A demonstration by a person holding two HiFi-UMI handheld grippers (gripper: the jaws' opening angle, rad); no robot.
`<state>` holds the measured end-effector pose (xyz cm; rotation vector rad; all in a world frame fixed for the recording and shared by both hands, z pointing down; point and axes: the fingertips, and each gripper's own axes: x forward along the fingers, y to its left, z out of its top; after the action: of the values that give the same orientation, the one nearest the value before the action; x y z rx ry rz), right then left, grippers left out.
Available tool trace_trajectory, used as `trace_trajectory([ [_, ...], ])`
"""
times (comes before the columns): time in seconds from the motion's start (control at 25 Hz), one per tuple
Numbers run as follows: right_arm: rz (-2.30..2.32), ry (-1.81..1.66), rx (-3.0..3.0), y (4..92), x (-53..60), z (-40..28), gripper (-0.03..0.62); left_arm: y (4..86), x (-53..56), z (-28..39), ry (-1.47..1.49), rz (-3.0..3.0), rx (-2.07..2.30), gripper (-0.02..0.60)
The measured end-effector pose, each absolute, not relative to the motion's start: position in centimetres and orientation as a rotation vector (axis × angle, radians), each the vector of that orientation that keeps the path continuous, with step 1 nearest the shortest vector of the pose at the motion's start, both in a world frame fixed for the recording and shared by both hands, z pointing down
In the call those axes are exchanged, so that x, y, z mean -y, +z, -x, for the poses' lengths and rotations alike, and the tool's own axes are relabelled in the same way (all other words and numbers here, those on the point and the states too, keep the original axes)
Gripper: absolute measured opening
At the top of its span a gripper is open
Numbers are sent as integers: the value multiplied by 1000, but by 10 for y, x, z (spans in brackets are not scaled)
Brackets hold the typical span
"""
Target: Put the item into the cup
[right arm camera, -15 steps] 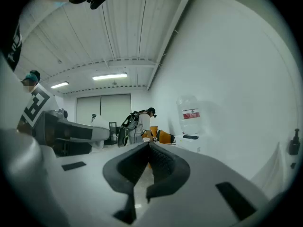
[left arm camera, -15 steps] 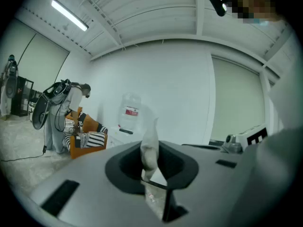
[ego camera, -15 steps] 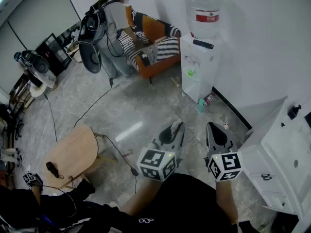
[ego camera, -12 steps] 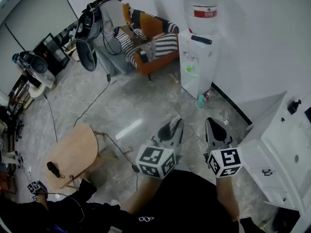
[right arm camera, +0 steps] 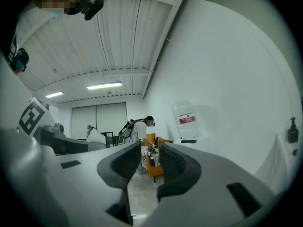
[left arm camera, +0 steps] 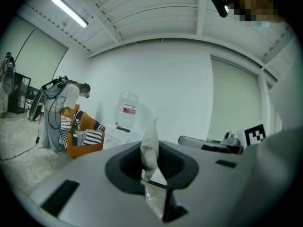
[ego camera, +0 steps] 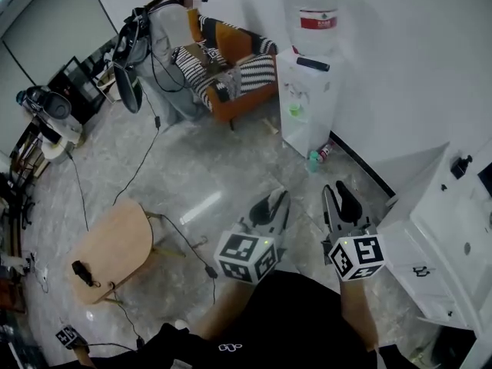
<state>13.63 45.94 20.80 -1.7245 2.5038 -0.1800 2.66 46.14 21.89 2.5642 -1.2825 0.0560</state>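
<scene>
Sachet (left arm camera: 149, 144) pinched between left gripper (left arm camera: 151, 173) fingers, plain only in that gripper's view; right gripper (right arm camera: 150, 161) fingers spread.

Pale item (left arm camera: 150, 138): lower end buried in jaw slot of left gripper (left arm camera: 151, 161); kind not identifiable. From head view, item hidden between jaws.
Water bottle (ego camera: 314, 10): top cut by upper edge.
White cabinet (ego camera: 450, 229): runs off right edge.
Small dark object (ego camera: 82, 270) on wooden table (ego camera: 115, 241): too small to name.
Orange sofa (ego camera: 247, 92): left part hidden behind standing person (ego camera: 165, 48).
</scene>
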Motion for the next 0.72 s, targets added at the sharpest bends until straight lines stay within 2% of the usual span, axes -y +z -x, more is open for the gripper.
trace_trajectory([
  [0.04,1718,-198,-2508,209,-458,-135,115,218,-461,-27,55,-2566,1280,58],
  [0.44,1731,-228,-2548,220,-449,-127,114,223,-456,-22,63,-2549,1294,58],
  [0.48,1748,-222,-2538,221,-449,-128,108,224,-455,-20,65,-2542,1298,58],
  [0.56,1786,-201,-2505,222,-449,-134,57,227,-455,-18,68,-2529,1306,58],
  [0.72,1818,-207,-2474,225,-446,-142,34,230,-453,-18,76,-2522,1311,58],
])
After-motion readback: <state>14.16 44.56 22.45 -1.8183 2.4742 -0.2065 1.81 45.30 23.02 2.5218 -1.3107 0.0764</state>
